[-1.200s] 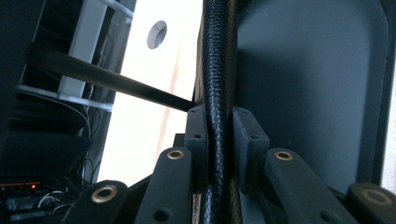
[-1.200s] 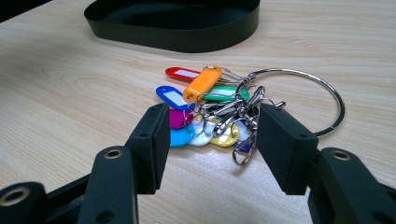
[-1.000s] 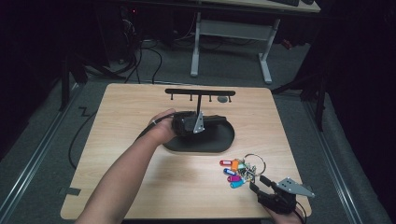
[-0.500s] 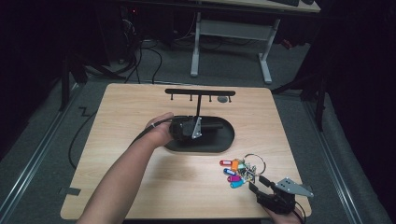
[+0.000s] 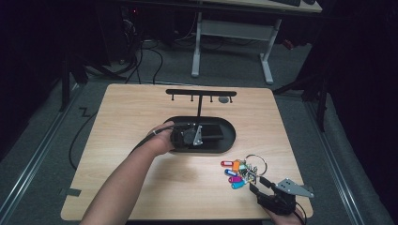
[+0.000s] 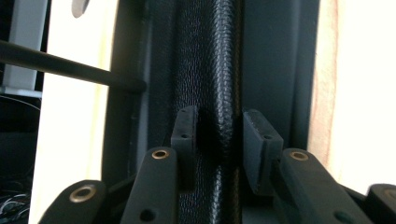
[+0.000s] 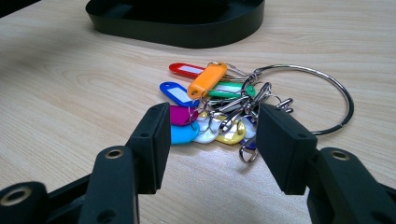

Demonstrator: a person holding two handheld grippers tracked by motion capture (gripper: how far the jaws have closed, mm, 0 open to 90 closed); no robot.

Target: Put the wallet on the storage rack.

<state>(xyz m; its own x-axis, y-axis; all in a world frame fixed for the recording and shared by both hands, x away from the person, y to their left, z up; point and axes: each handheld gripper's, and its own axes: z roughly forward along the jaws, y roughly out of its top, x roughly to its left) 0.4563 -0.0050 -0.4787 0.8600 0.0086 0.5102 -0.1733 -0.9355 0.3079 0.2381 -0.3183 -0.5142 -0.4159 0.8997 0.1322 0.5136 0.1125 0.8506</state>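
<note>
Our left tongs (image 5: 206, 136) reach into the black oval tray (image 5: 230, 140) in the middle of the wooden table (image 5: 122, 117). In the left gripper view, the jaws sit on each side of a black bumpy leather thing (image 6: 219, 93) lying in the tray. We think it may be a wallet or case, but we cannot tell. The jaws are close around it, and we cannot tell if they squeeze it yet.

Our right tongs (image 5: 257, 187) are at the near right edge of the table. Their jaws are spread wide and hold nothing. Just in front of them lies a bunch of keys with colored tags (image 7: 205, 100) on a big metal ring (image 7: 322, 93).

A black hook rack (image 5: 201, 93) stands behind the tray.
</note>
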